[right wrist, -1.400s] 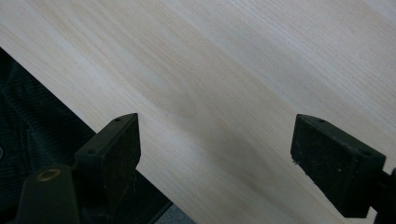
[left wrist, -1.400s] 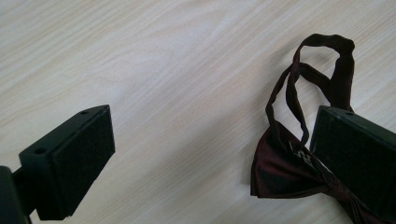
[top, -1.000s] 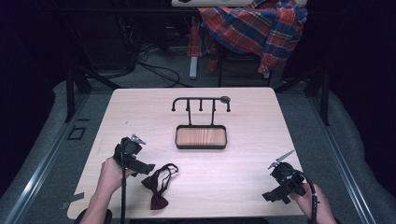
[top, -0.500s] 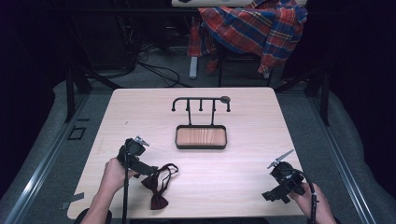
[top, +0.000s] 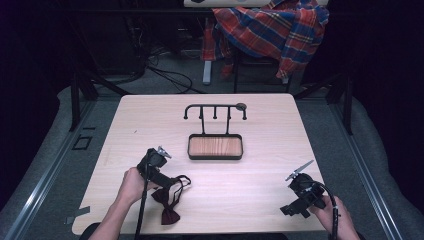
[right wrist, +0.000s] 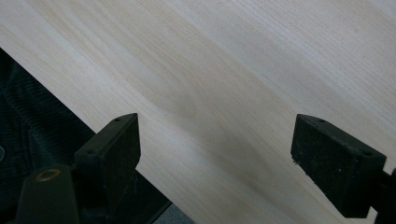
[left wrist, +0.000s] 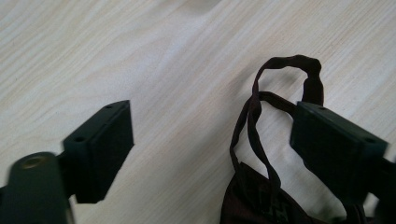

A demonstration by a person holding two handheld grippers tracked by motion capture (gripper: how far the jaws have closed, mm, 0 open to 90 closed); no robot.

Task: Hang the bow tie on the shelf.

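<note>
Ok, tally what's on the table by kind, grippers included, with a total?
Bow tie: 1
Hook stand with wooden tray: 1
Gripper: 2, left gripper and right gripper, both open
Total: 4

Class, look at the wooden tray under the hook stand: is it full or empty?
Empty. In the high view the tray shows only its bare wooden floor inside the black rim, and the bow tie lies on the table nearby.

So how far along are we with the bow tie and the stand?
Nothing looks done yet: the bow tie lies on the table, the hook stand bare. In hand: the left gripper, open, straddles the tie's strap. The right gripper is open over bare table. Left, probably: grasp and hang.
</note>
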